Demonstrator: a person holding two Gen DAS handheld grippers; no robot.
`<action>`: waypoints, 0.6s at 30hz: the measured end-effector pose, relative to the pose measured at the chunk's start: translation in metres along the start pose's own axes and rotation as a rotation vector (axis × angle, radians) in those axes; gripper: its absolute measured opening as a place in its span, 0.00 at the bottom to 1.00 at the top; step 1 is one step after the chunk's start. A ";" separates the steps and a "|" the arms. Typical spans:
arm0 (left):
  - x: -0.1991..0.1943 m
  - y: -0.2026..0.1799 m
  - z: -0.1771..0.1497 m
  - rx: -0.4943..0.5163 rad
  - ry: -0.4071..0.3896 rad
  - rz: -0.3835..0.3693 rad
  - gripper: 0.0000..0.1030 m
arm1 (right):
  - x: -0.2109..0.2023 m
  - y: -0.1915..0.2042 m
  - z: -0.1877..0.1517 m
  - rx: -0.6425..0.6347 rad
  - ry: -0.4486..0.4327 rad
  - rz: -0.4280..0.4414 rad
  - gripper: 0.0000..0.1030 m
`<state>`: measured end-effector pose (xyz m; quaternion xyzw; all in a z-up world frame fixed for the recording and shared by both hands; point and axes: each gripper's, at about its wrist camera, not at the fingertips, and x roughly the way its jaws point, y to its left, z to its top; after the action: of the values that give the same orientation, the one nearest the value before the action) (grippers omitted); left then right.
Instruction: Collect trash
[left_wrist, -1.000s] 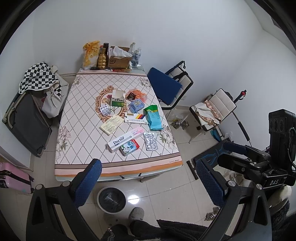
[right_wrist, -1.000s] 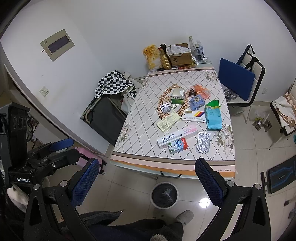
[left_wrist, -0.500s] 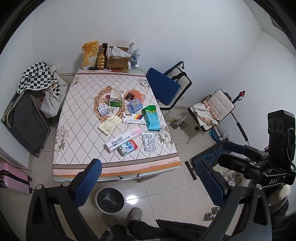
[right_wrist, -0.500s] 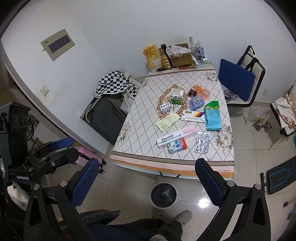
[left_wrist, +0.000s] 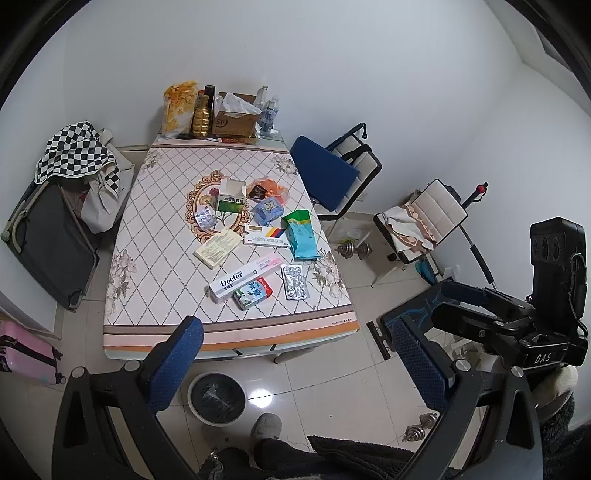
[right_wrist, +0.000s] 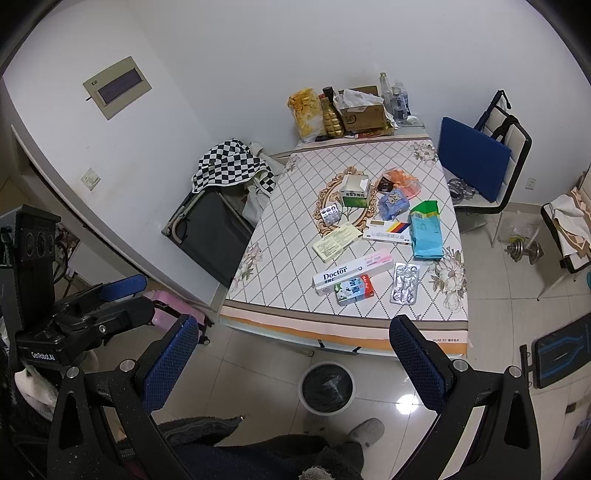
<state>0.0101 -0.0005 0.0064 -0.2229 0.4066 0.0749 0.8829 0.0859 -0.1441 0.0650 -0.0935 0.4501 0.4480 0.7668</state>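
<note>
"Doctor" is printed in dark letters on the long white and pink box (left_wrist: 243, 275) lying near the front of the worktop (left_wrist: 155, 236). "SF" is stamped on the side of the cardboard carton (left_wrist: 232, 120) at the far end. "DAS" is marked on the body of the right claw (left_wrist: 543, 357), and "GenRobot.AI" can be read on the left claw (right_wrist: 42, 355). The print on the other packets is too small to be made out.
</note>
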 end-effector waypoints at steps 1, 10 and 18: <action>0.000 0.000 0.000 0.001 0.000 0.001 1.00 | 0.000 0.000 0.000 0.000 0.000 0.001 1.00; 0.000 0.001 0.000 -0.001 -0.002 0.001 1.00 | -0.001 0.003 0.000 -0.006 -0.001 0.005 1.00; 0.000 -0.001 -0.001 0.004 -0.004 0.001 1.00 | -0.001 0.004 0.001 -0.009 -0.002 0.004 1.00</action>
<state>0.0097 -0.0023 0.0060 -0.2209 0.4050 0.0751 0.8841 0.0836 -0.1421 0.0678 -0.0958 0.4476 0.4518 0.7658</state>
